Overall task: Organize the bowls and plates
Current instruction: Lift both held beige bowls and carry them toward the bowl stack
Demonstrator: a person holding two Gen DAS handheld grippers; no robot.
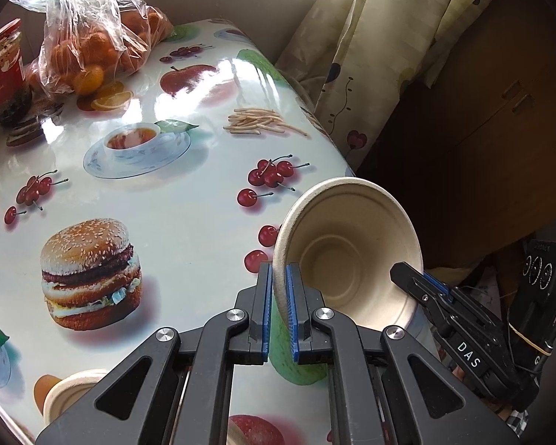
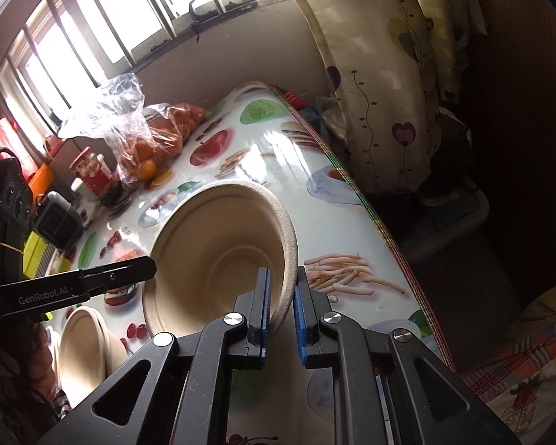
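Plainly the bowl (image 1: pixel 346 250) is light, stiff pulp, easily creased; both claws pinch its rim, tipped above the table (image 1: pixel 189 200): left gripper (image 1: pixel 279 307) at 9 o'clock, right gripper (image 2: pixel 281 306) at 3. Only the right view shows the stack (image 2: pixel 79 348) at 7 o'clock clearly.

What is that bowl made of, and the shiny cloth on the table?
The bowl looks like pressed paper pulp: matte beige, slightly grainy, with a thick rim. The tablecloth seems to be plastic or oilcloth: glossy, mirroring window glare, with printed food pictures.
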